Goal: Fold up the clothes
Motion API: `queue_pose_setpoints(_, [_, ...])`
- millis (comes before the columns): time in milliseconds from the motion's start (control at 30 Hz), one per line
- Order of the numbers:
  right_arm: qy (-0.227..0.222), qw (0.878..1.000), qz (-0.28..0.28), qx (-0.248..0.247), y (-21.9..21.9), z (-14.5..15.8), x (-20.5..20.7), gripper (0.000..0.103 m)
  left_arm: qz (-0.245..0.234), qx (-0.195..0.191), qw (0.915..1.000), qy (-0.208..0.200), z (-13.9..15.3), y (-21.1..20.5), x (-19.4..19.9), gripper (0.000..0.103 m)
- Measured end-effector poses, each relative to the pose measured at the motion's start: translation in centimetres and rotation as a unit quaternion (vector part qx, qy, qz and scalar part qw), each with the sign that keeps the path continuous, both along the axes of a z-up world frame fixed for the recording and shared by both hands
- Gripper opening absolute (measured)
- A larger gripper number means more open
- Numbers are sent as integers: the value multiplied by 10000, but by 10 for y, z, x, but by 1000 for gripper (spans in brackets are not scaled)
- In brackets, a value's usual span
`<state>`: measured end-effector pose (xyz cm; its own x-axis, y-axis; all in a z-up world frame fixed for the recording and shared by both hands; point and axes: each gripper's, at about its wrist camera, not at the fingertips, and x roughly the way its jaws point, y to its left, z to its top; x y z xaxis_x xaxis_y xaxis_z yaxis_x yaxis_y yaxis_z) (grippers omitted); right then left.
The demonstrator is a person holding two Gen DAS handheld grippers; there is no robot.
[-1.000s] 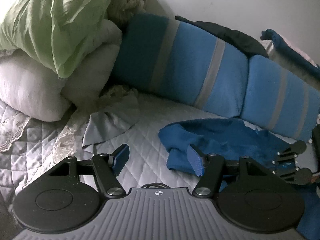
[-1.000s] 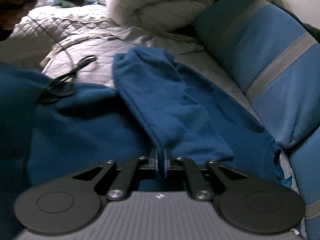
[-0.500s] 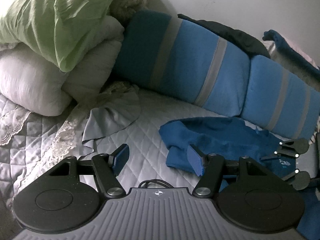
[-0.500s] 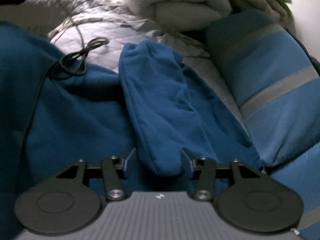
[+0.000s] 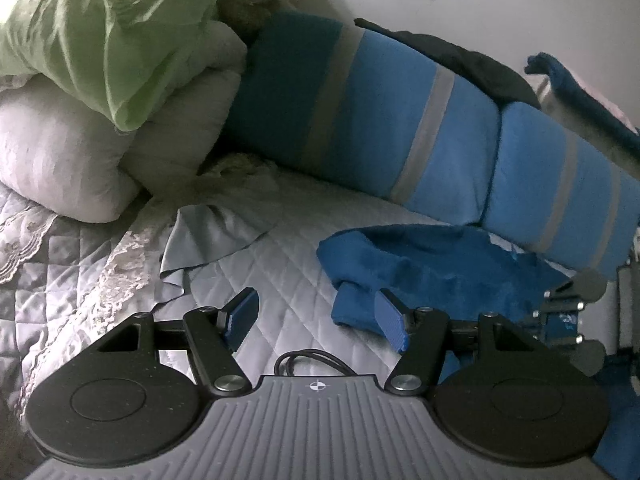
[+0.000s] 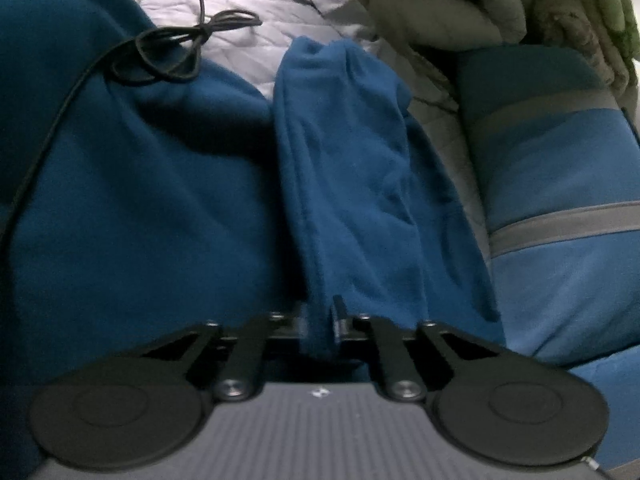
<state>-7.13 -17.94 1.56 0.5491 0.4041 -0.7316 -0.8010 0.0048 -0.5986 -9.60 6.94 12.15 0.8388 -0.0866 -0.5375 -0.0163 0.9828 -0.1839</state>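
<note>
A dark blue fleece garment (image 5: 432, 268) lies crumpled on the quilted bed, its folded sleeve (image 6: 352, 184) running away from me in the right wrist view. My right gripper (image 6: 320, 318) is shut on the near end of that sleeve, a fold of fleece pinched between the fingers; it also shows at the right edge of the left wrist view (image 5: 568, 312). My left gripper (image 5: 316, 314) is open and empty, hovering over the quilt just left of the garment's near edge.
Striped blue bolsters (image 5: 400, 120) line the wall behind the garment. White pillows (image 5: 60, 160) and a green sheet (image 5: 108, 28) pile at the far left. A grey cloth (image 5: 208, 236) lies on the quilt (image 5: 60, 280). A black cable (image 6: 176, 52) rests on the garment's body.
My right gripper opened half a second ago, then shut again on the sleeve end closer in. My left gripper has stayed open and drifted only slightly.
</note>
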Motion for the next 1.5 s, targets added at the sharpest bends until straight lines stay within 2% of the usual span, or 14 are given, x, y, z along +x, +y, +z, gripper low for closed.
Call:
queue_pose_setpoints(100, [-433, 9990, -33, -36, 1, 4, 0, 5, -91, 180, 9997, 102, -5, -5, 7, 64])
queue_pose_setpoints(233, [-1306, 9910, -282, 92, 2, 18, 7, 5, -237, 517, 9980, 275, -14, -18, 22, 64])
queue_pose_setpoints(400, [-2009, 9774, -597, 279, 9, 51, 22, 5, -464, 1553, 9860, 379, -20, -59, 45, 64])
queue_pose_setpoints(667, [-2751, 9585, -653, 377, 24, 110, 41, 5, -670, 1421, 9856, 618, -35, -96, 108, 64])
queue_pose_setpoints(800, [-3019, 9503, -666, 363, 28, 131, 50, 5, -624, 1587, 9816, 864, -47, -103, 139, 64])
queue_pose_setpoints(1000, [-3221, 9422, -875, 286, 18, 151, 77, 5, -879, 2022, 9715, 873, -50, -111, 143, 64])
queue_pose_setpoints(1100, [-3199, 9421, -991, 182, 9, 151, 89, 5, -1006, 2474, 9606, 768, -56, -120, 138, 66])
queue_pose_setpoints(1200, [-3101, 9443, -1092, 123, -3, 148, 95, 5, -1067, 3006, 9459, 599, -60, -132, 132, 66])
queue_pose_setpoints(1267, [-3004, 9468, -1150, 78, -12, 144, 96, 5, -1083, 3474, 9303, 465, -60, -142, 124, 66])
queue_pose_setpoints(1367, [-2792, 9520, -1259, -24, -32, 136, 94, 5, -1108, 4191, 9008, 254, -63, -154, 112, 68])
queue_pose_setpoints(1400, [-2681, 9544, -1311, -37, -39, 133, 93, 5, -1101, 4349, 8935, 199, -63, -157, 108, 68])
queue_pose_setpoints(1500, [-2318, 9610, -1507, -29, -60, 123, 89, 5, -1116, 4606, 8805, 114, -63, -165, 106, 69])
